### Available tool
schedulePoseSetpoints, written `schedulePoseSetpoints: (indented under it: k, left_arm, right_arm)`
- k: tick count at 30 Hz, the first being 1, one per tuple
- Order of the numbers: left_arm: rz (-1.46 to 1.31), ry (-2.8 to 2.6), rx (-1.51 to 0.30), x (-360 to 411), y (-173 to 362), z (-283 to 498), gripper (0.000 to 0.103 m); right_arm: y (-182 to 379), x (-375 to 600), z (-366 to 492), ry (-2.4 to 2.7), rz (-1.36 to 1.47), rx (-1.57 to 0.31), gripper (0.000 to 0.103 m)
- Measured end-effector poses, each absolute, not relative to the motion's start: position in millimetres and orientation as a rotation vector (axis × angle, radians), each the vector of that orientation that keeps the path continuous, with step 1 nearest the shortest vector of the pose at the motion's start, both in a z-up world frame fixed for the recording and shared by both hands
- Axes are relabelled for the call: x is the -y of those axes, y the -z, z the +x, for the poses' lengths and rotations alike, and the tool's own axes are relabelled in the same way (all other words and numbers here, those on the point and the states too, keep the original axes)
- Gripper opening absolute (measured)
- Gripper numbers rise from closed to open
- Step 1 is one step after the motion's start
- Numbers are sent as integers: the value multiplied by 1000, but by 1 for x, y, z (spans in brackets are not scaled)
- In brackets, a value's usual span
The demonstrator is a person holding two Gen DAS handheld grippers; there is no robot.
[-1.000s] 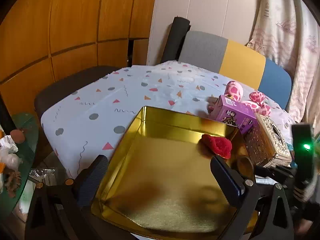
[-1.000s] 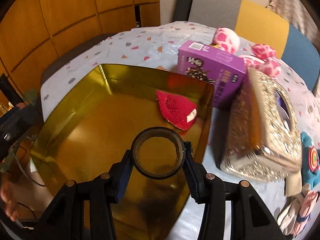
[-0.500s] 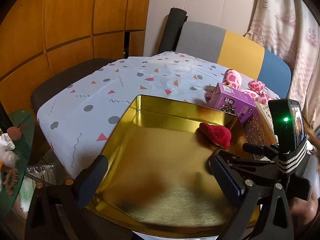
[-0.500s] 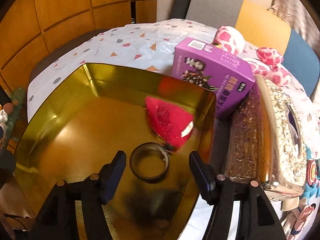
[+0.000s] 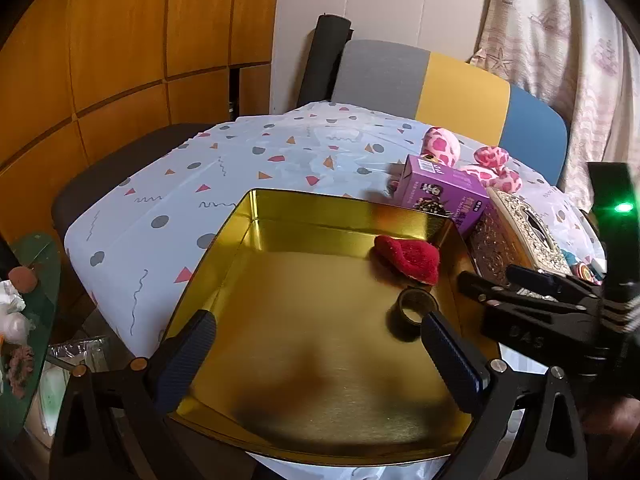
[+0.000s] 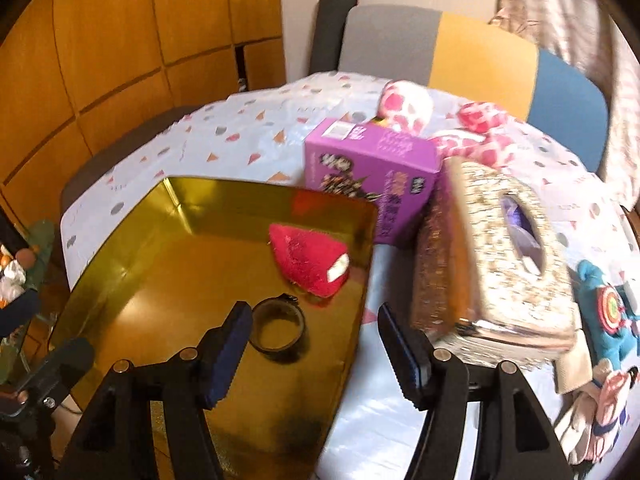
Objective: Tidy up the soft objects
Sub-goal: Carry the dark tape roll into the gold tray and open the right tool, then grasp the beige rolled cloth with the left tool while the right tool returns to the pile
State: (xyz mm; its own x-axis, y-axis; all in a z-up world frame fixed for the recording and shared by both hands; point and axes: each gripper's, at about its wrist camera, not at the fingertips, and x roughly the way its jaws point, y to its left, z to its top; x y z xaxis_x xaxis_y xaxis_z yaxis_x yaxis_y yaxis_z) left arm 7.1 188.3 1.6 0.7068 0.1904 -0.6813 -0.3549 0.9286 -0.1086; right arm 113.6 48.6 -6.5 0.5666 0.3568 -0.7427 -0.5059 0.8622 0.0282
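A shallow gold tray (image 5: pixel 344 200) lies on the patterned tablecloth. A red fuzzy soft piece (image 5: pixel 408 258) rests at the tray's far right corner, and a dark tape roll (image 5: pixel 414 308) lies flat just in front of it. My left gripper (image 5: pixel 316 320) hovers open over the tray's near half, with nothing between its fingers. In the right wrist view my right gripper (image 6: pixel 314 314) is open above the tray's right rim (image 6: pixel 360 280). The tape roll (image 6: pixel 278 330) lies free by its left finger, and the red piece (image 6: pixel 310 260) is beyond it.
A purple box (image 6: pixel 372 168) and a glittery tissue box (image 6: pixel 500 256) stand right of the tray. Pink spotted plush toys (image 6: pixel 408 106) lie behind them, with a blue plush (image 6: pixel 604 312) and other soft toys at the far right. Chairs surround the table.
My right gripper opened and let go of the tape roll, which now lies in the tray. The gripper then drew back and to the right. The left gripper drifted slightly.
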Motion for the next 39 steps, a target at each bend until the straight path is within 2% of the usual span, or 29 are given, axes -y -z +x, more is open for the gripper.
schedulePoseSetpoints:
  k: [25,39]
  left_arm:
    - [-150,-180,-728,-138,-10,12,103]
    - [-101,94,-698,-82,-21,22,103]
  right_arm:
    - [-7,55,79,-290,-72,-750,67]
    - [-19,200,88,22,75,-727,67]
